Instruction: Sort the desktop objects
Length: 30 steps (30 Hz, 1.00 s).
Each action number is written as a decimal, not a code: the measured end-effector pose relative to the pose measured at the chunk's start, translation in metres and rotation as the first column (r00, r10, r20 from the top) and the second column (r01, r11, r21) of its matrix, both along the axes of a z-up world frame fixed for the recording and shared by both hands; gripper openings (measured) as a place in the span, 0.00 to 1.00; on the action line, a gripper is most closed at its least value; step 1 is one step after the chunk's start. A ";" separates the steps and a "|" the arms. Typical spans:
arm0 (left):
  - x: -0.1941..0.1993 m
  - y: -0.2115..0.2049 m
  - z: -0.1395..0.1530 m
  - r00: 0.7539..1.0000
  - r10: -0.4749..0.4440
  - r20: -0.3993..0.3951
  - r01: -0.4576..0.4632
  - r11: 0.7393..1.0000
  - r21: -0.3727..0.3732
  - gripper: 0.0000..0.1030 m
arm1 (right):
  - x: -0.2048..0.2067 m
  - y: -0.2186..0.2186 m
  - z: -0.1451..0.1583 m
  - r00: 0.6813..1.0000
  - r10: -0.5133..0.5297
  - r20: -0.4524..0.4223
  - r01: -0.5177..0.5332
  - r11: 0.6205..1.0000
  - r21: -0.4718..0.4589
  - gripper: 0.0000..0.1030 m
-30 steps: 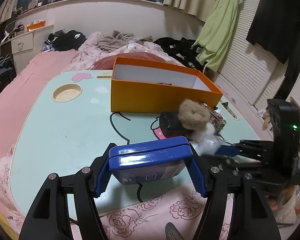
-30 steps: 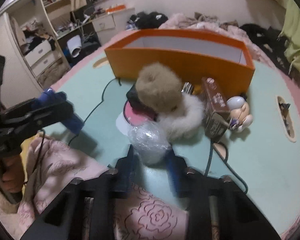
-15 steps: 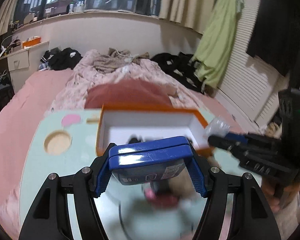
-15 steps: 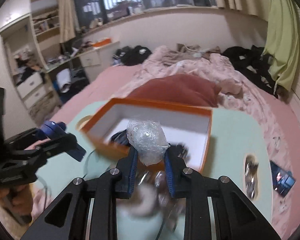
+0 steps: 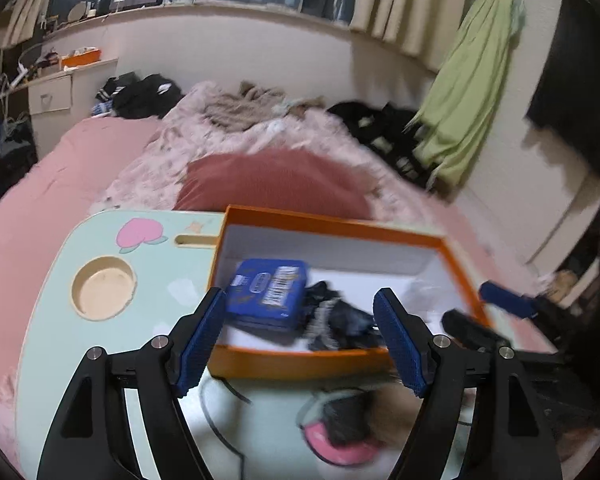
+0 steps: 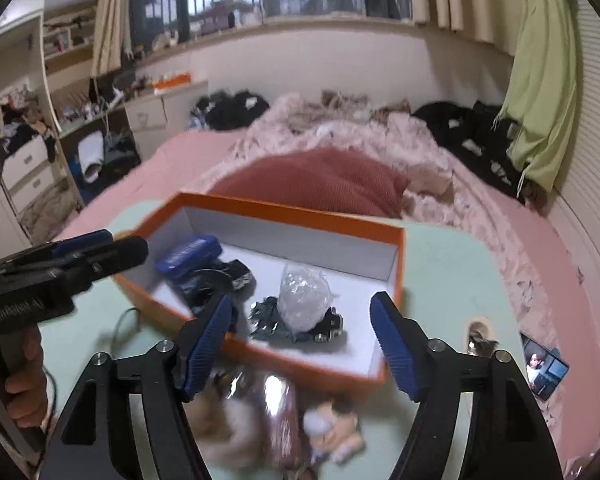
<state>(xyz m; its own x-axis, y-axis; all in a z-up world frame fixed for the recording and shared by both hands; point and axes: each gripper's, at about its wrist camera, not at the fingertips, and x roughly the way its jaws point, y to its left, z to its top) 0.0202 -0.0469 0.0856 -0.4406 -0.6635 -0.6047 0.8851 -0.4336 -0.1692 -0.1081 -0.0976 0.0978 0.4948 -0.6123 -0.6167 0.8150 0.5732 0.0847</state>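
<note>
The orange cardboard box with a white lining (image 5: 324, 360) sits open-topped on the pale green counter with cartoon prints (image 5: 52, 344), and it serves as the collecting bin: whatever is loose on the counter is meant to end up inside it.

The left gripper (image 5: 302, 336) hovers over the near wall of the box. Its jaws have just been opening and stand wide, with nothing pressed between the blue pads. The flat blue tin with a barcode label (image 5: 266, 294) lies tilted in the left part of the box, beside a dark crumpled bundle (image 5: 340, 324), clear of the pads. Opening over the box rather than lowering into it lets the tin fall freely, which is why it lies askew.

The right gripper (image 6: 300, 340) hovers over the right part of the same box. Its jaws have also just been opening and are spread wide and empty. The crinkled ball of clear plastic wrap (image 6: 305, 300) sits below on a dark ridged object (image 6: 268, 320); in this view the blue tin (image 6: 188, 256) lies at the far left end.

The job looks partly done. A tan fluffy pompom (image 6: 232, 424), a brown packet (image 6: 282, 412) and a small pale doll figure (image 6: 336, 428) lie blurred on the counter before the box, likely next to be collected.
</note>
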 end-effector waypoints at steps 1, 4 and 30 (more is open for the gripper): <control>0.005 0.012 0.005 1.000 -0.020 -0.012 0.019 1.000 -0.008 0.81 | -0.006 0.010 0.002 1.000 0.005 0.008 -0.005 1.000 -0.007 0.82; 0.008 0.037 0.005 0.998 -0.059 0.033 0.060 0.998 -0.010 0.81 | -0.020 0.041 -0.004 1.000 0.023 -0.010 -0.023 1.000 -0.004 0.85; -0.010 0.090 -0.083 0.930 -0.153 0.333 0.107 0.982 0.152 1.00 | -0.054 0.086 -0.082 0.994 -0.041 -0.099 0.046 0.997 0.055 1.00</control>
<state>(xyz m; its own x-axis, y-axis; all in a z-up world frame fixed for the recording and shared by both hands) 0.0101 0.0430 0.0021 -0.2693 -0.5202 -0.8104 0.8362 -0.5438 0.0712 -0.1624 -0.0112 0.0155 0.4040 -0.5943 -0.6954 0.8450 0.5336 0.0349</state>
